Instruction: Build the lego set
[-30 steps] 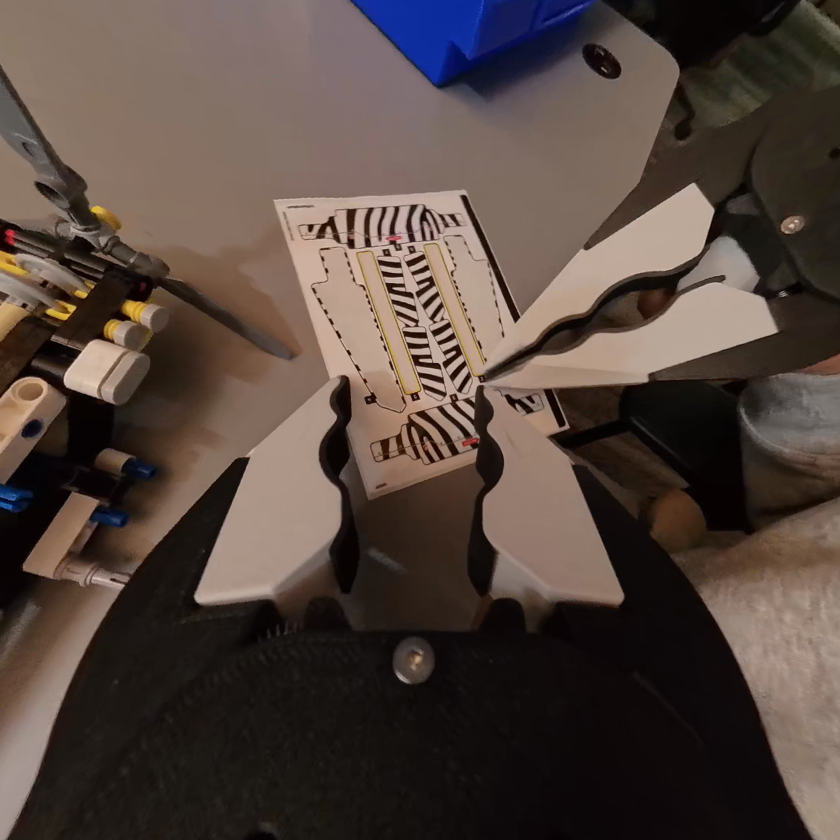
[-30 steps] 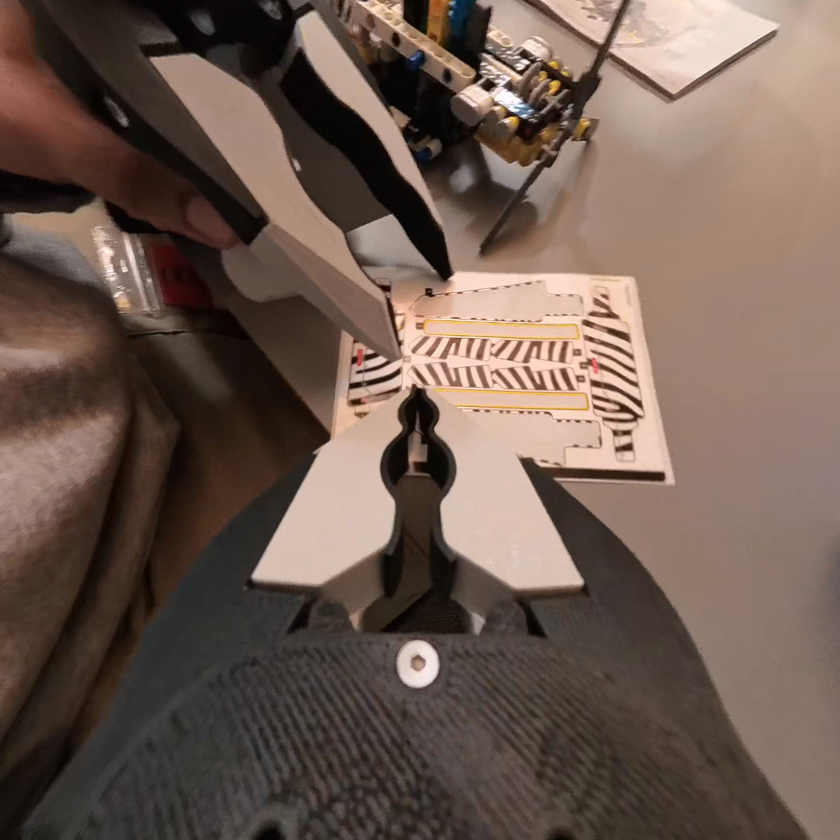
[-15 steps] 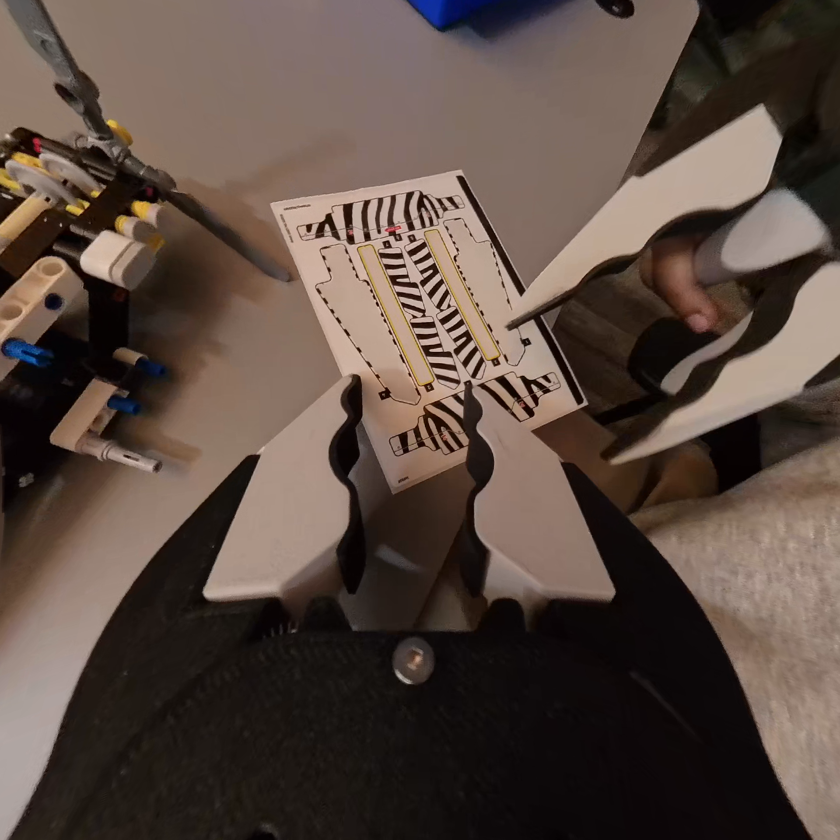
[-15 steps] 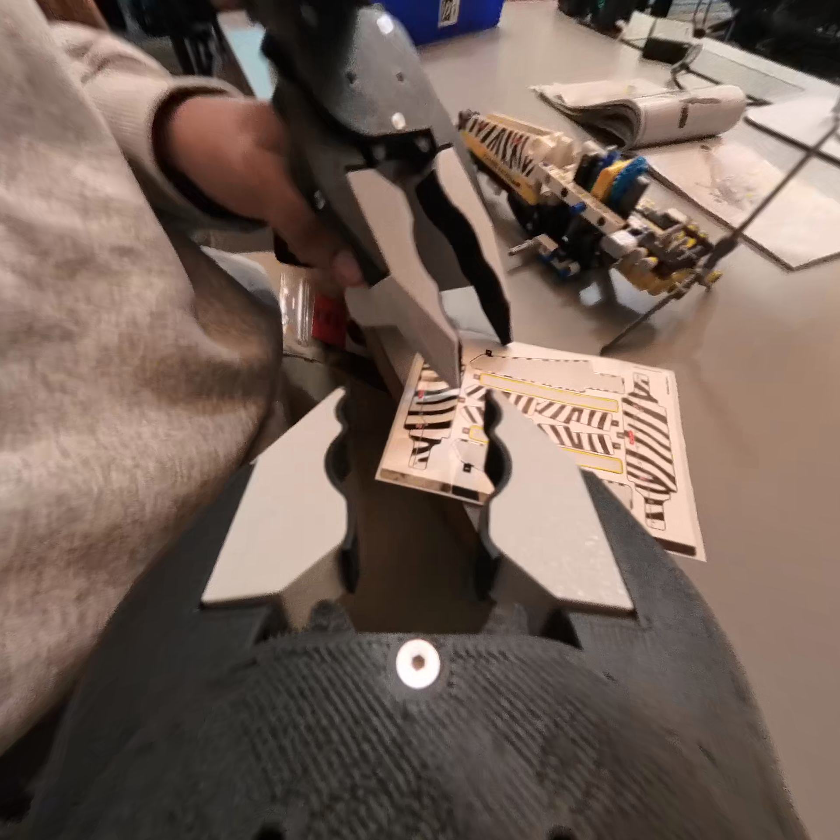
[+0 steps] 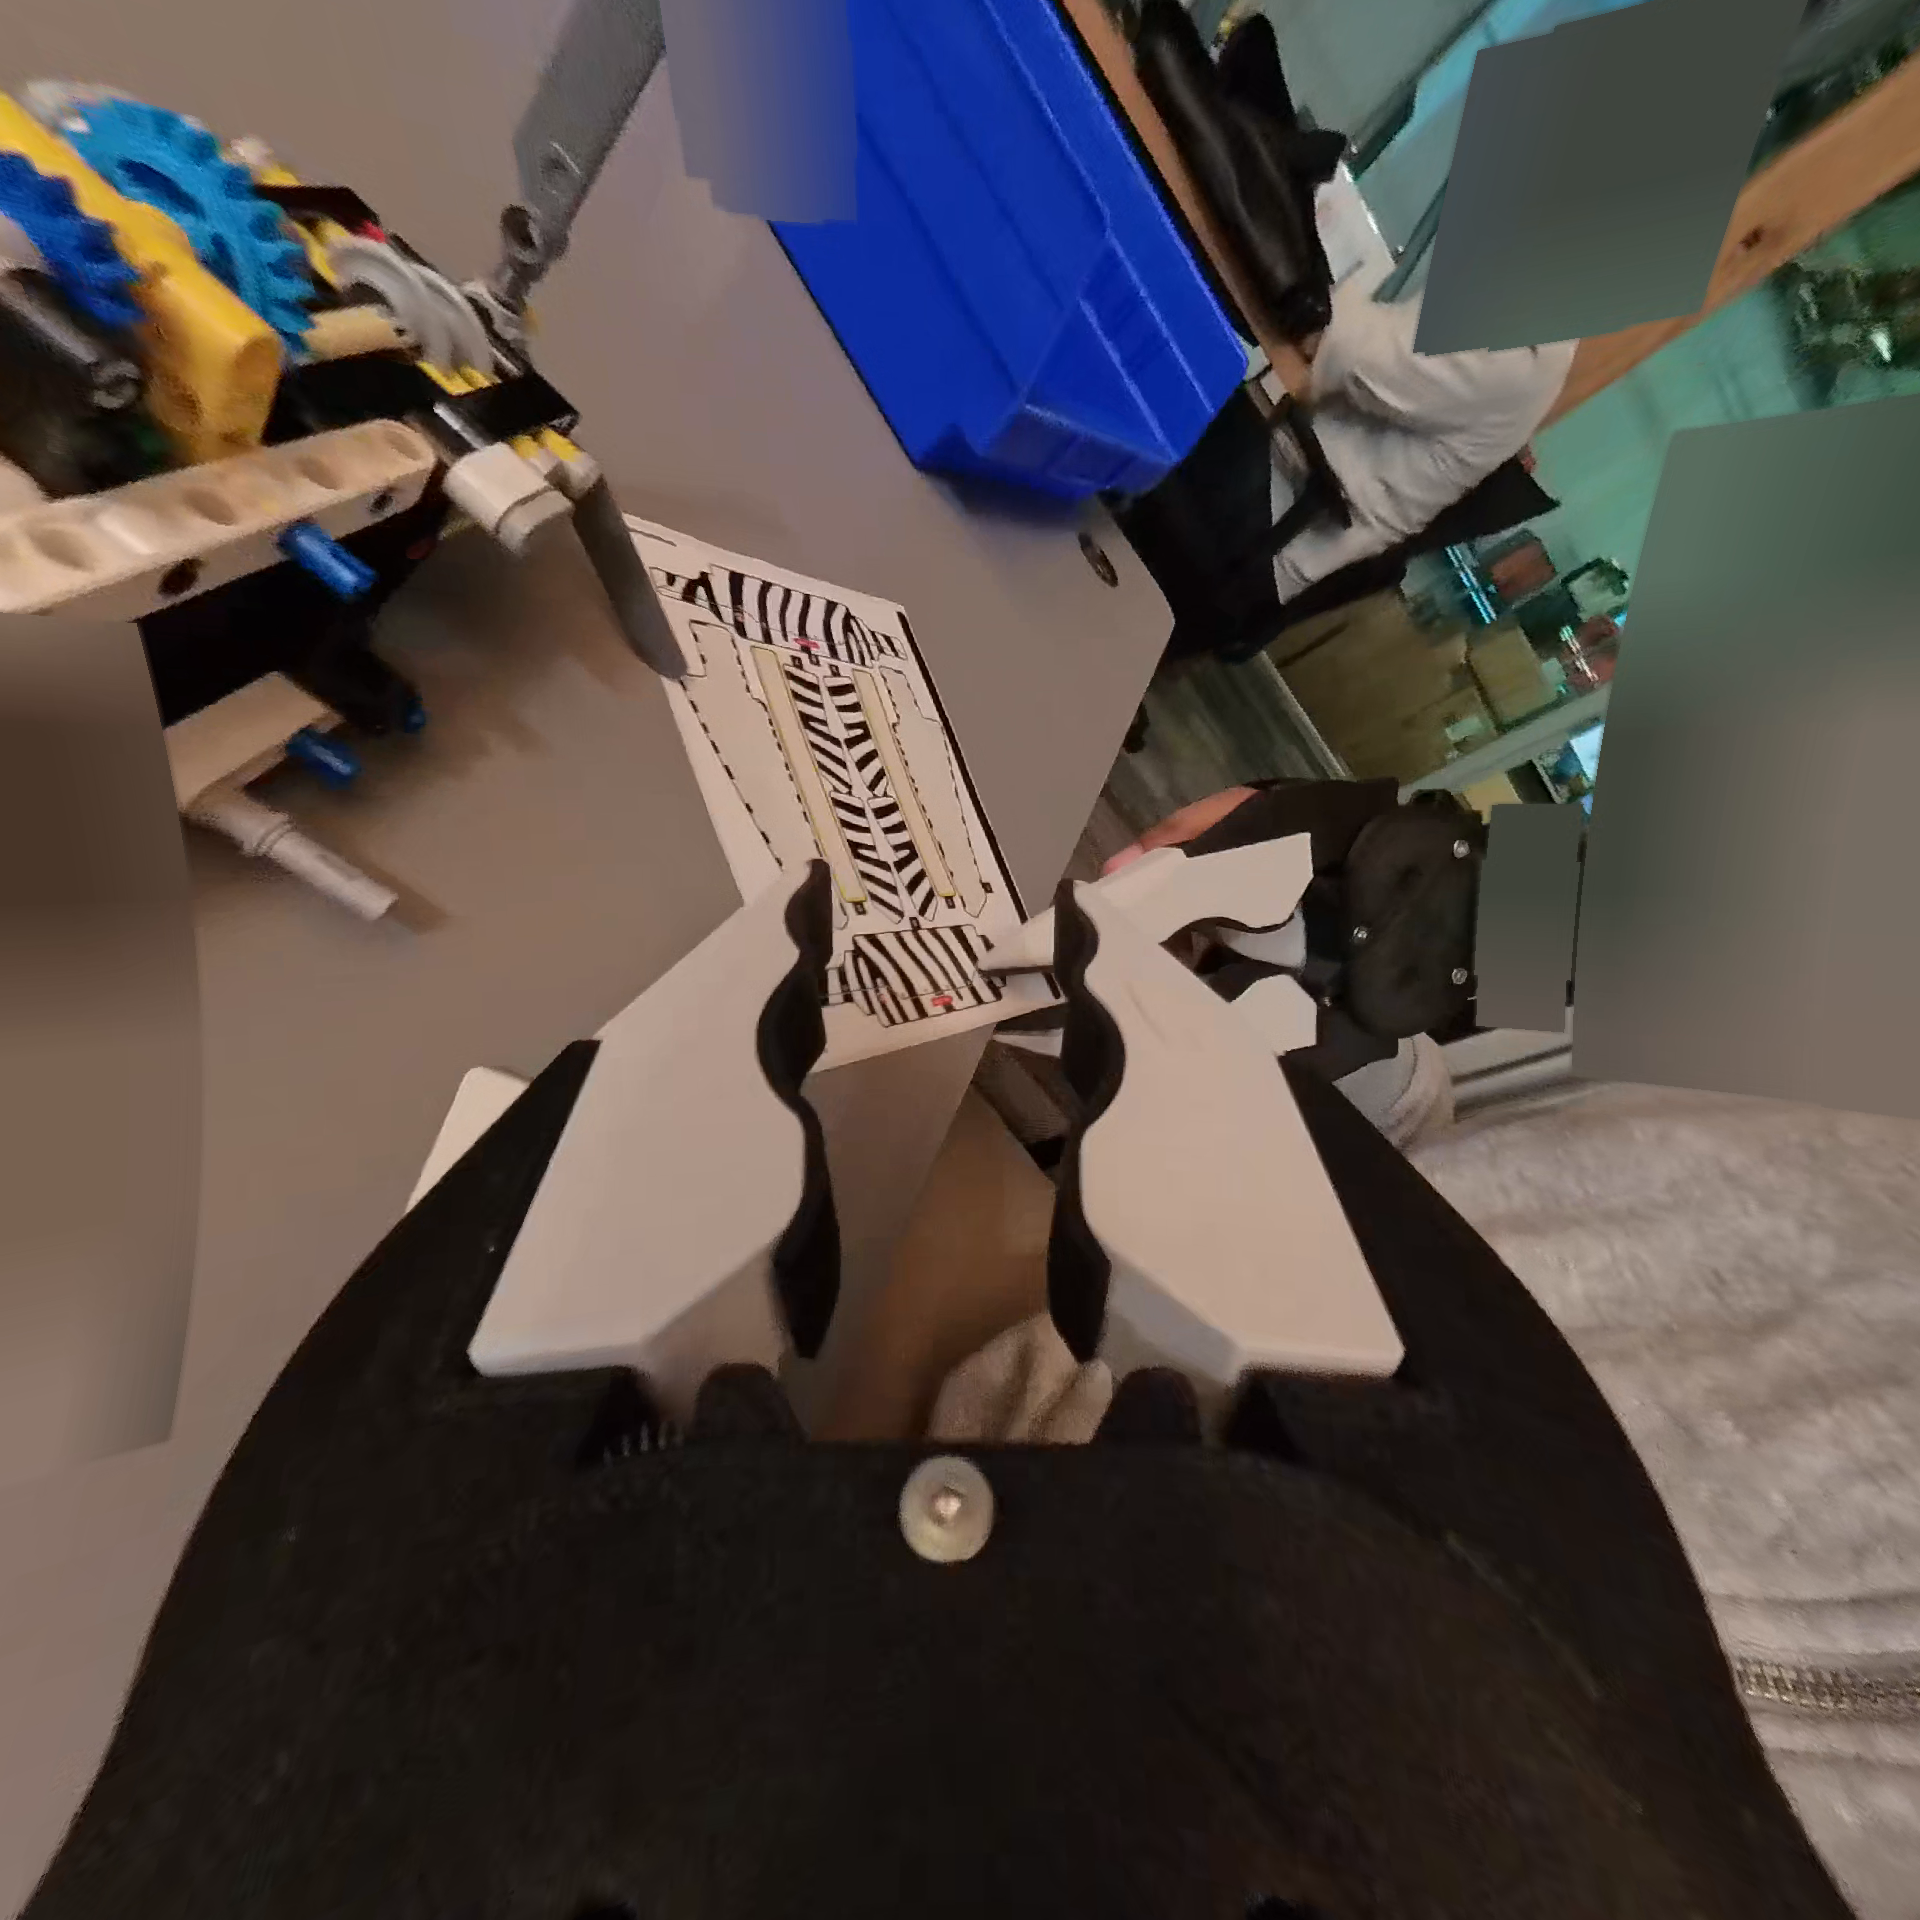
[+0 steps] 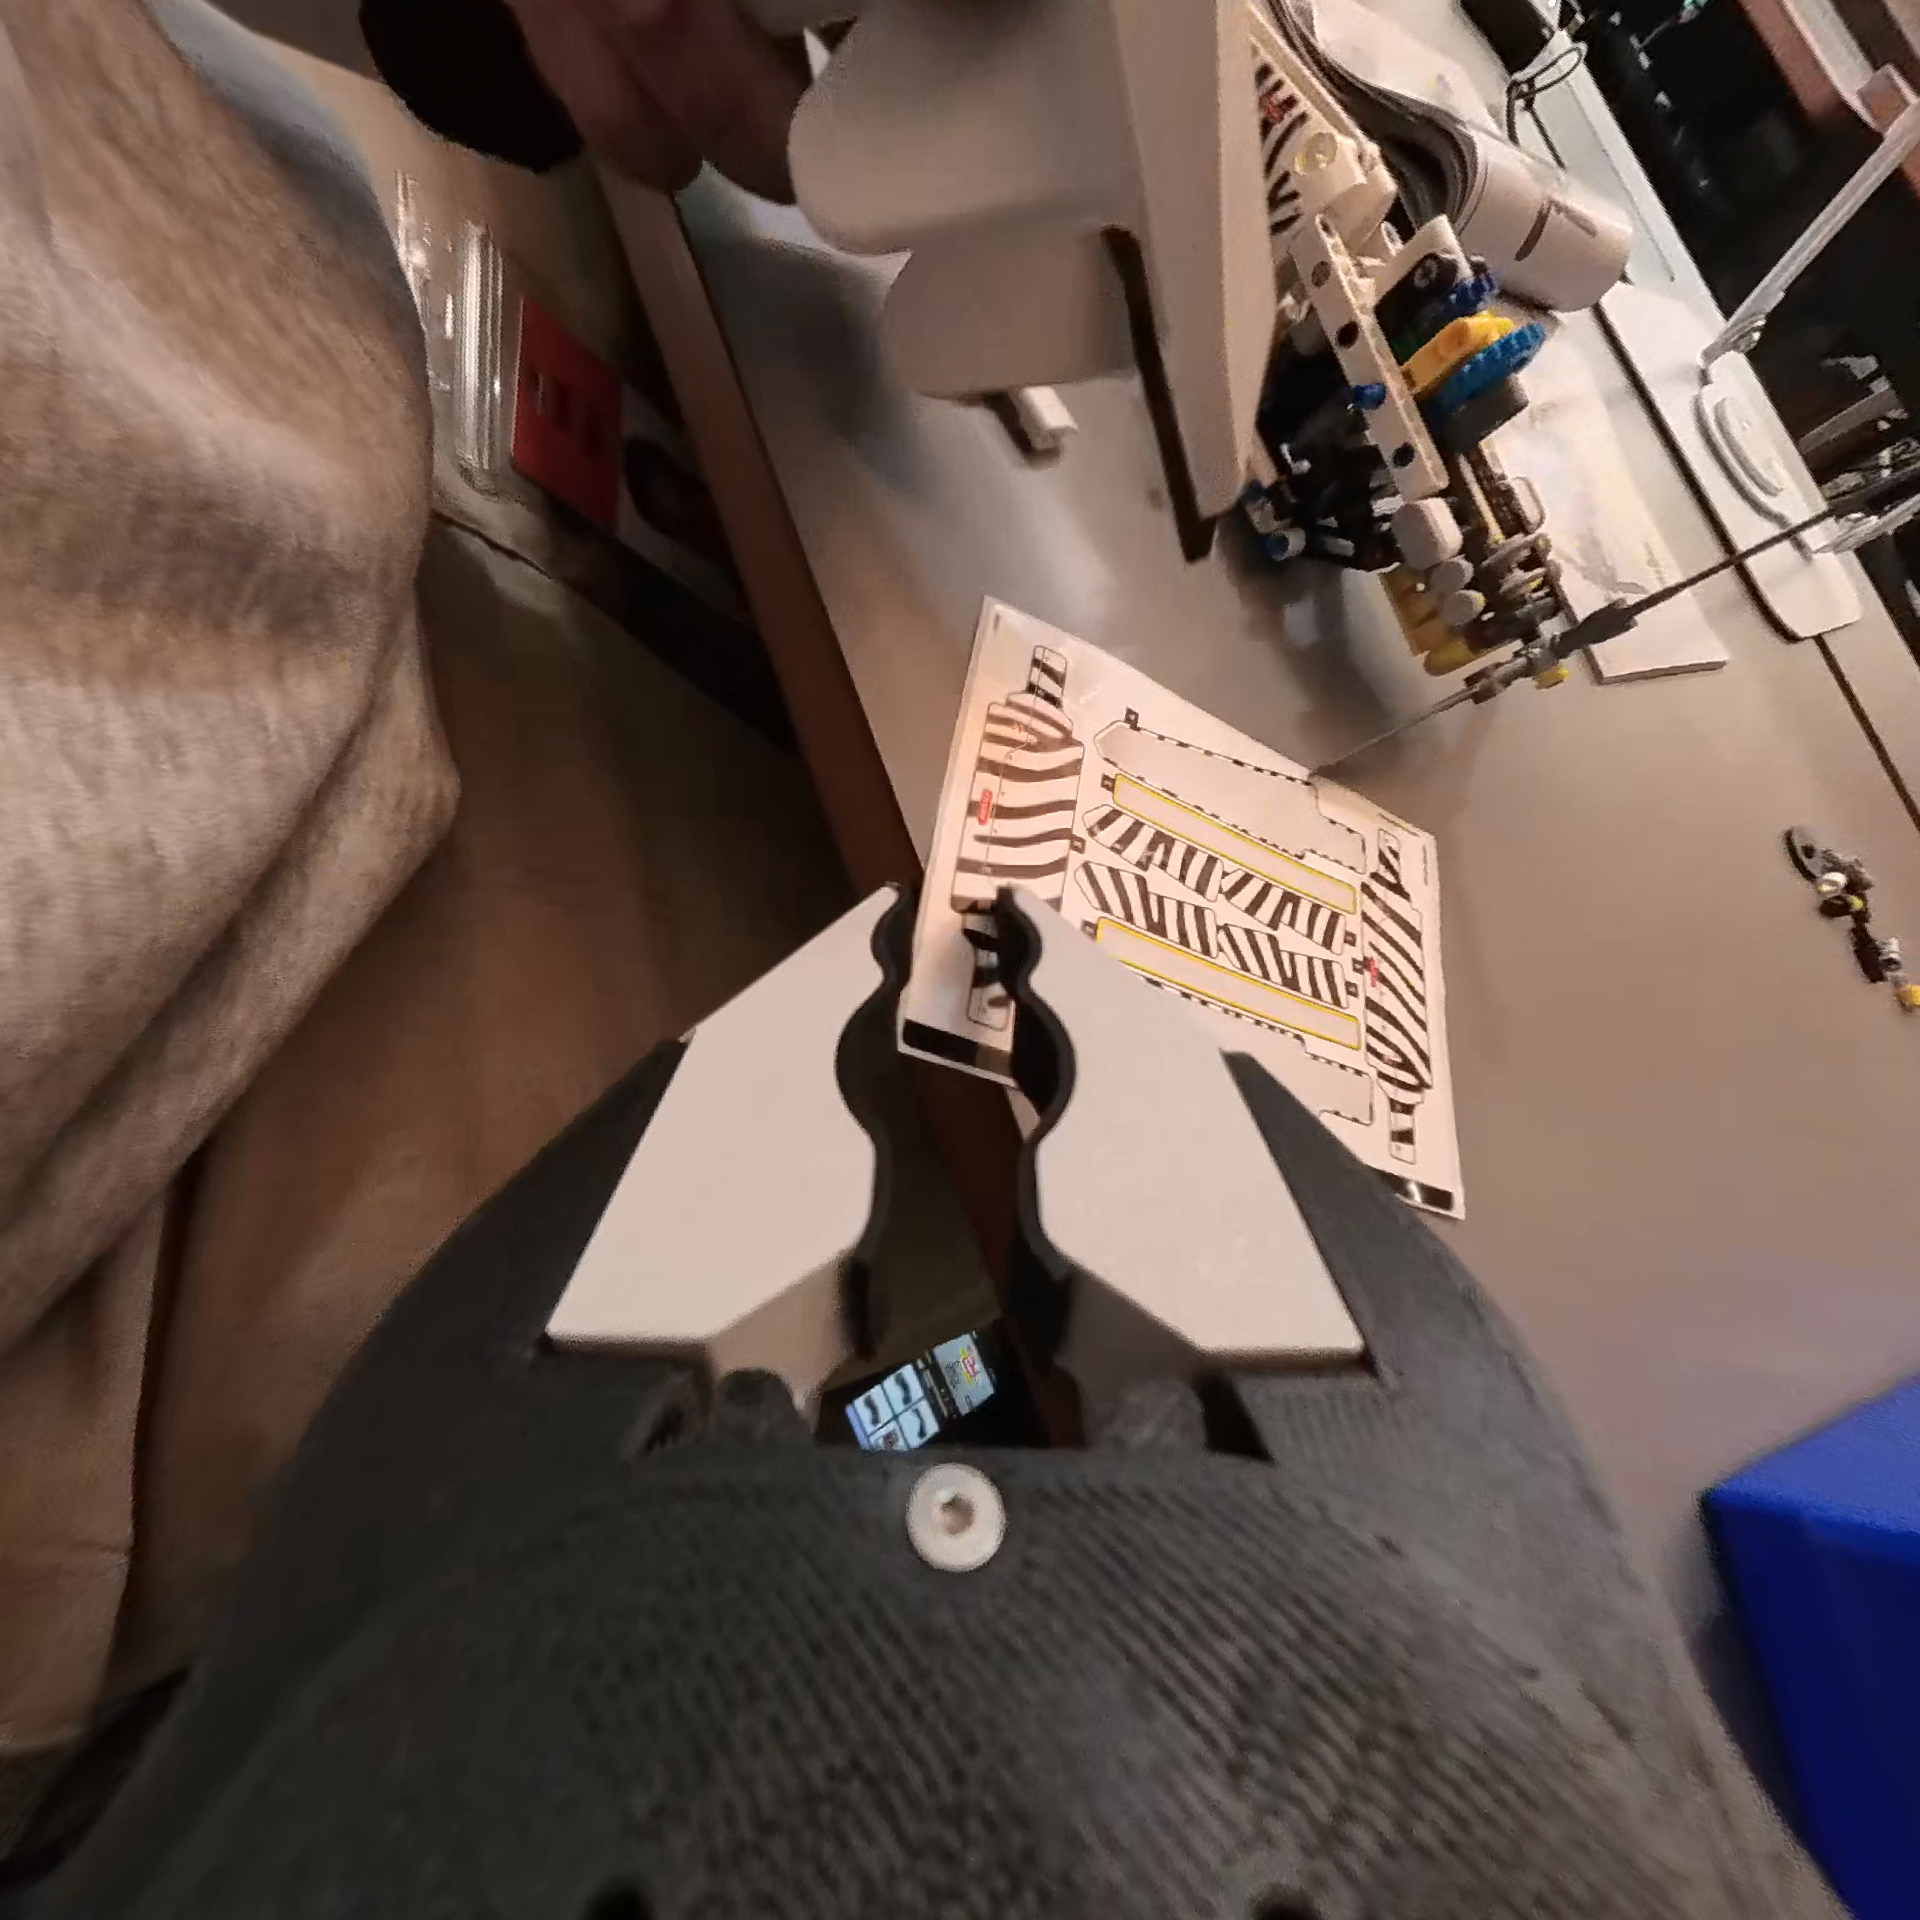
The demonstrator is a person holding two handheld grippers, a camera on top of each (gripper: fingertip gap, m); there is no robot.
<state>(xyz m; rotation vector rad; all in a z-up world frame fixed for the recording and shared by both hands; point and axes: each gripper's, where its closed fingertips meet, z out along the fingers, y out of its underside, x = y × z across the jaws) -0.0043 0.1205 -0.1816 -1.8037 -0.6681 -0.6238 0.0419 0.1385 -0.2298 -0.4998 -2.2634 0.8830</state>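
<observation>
Looking along your left tongs [image 5: 940, 914], you had them spread wide and empty, their tips over the near end of the zebra-striped sticker sheet [image 5: 831, 769]. A second ago that sheet lay flat on the grey counter [image 5: 364, 987] with your right tongs [image 5: 1023, 961] pressed shut at its side edge; half a second ago they had swung open. By this moment they had come in low at the sheet's near corner, which hung past the counter edge. The half-built lego model [image 5: 208, 416] stood at the far left, one grey blade tip touching the sheet's far end, with the blue bin [image 5: 1039, 312] beyond.

Turning to the right wrist view, your right tongs [image 6: 951, 904] had narrowed almost to closing on the overhanging corner of the sticker sheet [image 6: 1195, 883]: one finger sat under the paper and the other on top. The rest of the sheet lay on the counter [image 6: 1610, 1143], with the lego model [image 6: 1382, 416] behind it and your left tongs [image 6: 1039, 208] hovering above, blurred.

Judging from that, you had traded a failed side pinch for an edge grip, so lifting the sheet to peel a sticker looked possible next.
</observation>
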